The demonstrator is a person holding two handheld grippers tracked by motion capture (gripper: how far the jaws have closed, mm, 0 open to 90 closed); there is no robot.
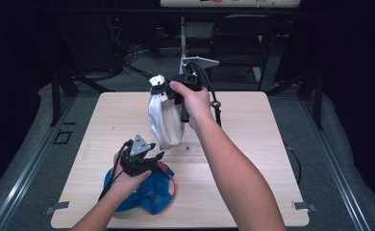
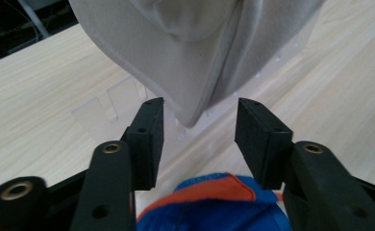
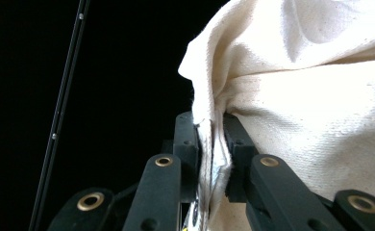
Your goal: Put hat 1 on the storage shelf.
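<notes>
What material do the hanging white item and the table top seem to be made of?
White item: likely cotton canvas, matte; the coarse weave and soft folds show. Table top: pale wood or wood-look laminate, smooth; grain lines run across it, but which of the two is unclear.

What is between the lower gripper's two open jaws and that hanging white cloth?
Nothing but bare wooden table: in the left gripper view, the white cloth dangles just beyond the left gripper, untouched.
</notes>
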